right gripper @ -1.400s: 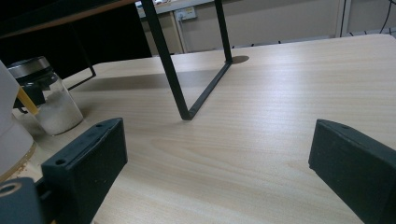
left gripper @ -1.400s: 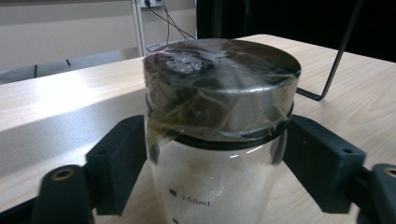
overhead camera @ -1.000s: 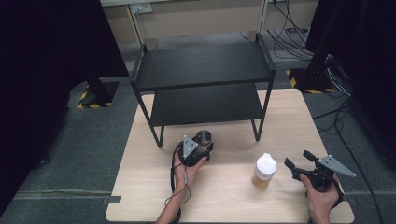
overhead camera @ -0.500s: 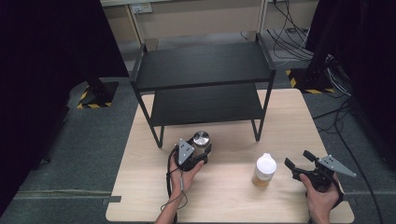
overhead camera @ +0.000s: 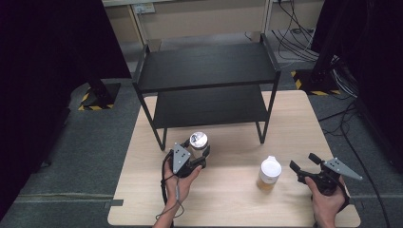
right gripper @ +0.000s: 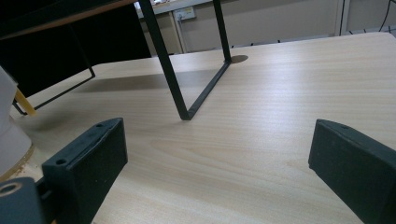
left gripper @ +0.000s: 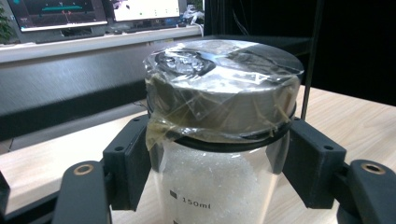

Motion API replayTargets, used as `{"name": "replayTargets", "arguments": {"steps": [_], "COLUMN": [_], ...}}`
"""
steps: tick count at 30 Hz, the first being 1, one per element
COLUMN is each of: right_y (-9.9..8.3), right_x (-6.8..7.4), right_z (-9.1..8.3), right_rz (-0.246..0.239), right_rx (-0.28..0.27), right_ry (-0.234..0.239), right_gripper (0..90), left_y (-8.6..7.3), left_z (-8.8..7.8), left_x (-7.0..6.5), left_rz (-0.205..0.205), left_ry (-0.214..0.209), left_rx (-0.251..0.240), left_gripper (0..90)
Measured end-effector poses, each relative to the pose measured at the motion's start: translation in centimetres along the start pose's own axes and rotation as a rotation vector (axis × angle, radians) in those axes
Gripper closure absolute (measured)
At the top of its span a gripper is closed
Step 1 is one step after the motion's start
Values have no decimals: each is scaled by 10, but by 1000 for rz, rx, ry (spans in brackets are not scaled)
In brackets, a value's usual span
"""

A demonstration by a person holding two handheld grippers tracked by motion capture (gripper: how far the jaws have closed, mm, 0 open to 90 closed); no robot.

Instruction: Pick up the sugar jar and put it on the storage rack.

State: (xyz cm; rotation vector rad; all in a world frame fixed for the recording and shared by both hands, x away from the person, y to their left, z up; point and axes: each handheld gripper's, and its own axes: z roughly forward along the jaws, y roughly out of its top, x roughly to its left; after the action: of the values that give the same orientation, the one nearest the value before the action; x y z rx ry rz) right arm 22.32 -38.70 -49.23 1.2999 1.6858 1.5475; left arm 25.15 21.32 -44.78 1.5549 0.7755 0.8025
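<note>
Left gripper view: my left gripper (left gripper: 219, 172) is clamped on the jar (left gripper: 219, 135) just below its lid.
Glass w/ film wrap, prob slippery, fragile; keep grip on the neck. Right gripper (overhead camera: 309, 167) jaws apart, nothing betw them.

The left gripper (overhead camera: 198, 153), clamped on the jar (overhead camera: 198, 143), drew back a little from the shelf (overhead camera: 205, 88) toward the table's (overhead camera: 294, 118) near edge; the jar travelled with it.

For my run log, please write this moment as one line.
left claw: shut on jar, below its metal lid | right claw: open, holds nothing | white-lidded bottle: upright on table | shelf rack: bare
</note>
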Motion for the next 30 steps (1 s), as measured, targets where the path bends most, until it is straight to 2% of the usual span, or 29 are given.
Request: {"name": "replayTargets", "arguments": {"steps": [7,17,30], "right_y": [0,0,1], "right_x": [0,0,0], "right_z": [0,0,0], "right_rz": [1,-2,1], "right_rx": [0,3,5], "right_ry": [0,-1,-1], "right_gripper": [48,48,48], "left_y": [16,37,57], "left_z": [-9,-13,-17], "left_x": [-2,-1,-2], "left_rz": [11,22,29], "left_ry": [5,3,36], "left_rx": [-13,-29,-78], "left_gripper": [310,310,310]}}
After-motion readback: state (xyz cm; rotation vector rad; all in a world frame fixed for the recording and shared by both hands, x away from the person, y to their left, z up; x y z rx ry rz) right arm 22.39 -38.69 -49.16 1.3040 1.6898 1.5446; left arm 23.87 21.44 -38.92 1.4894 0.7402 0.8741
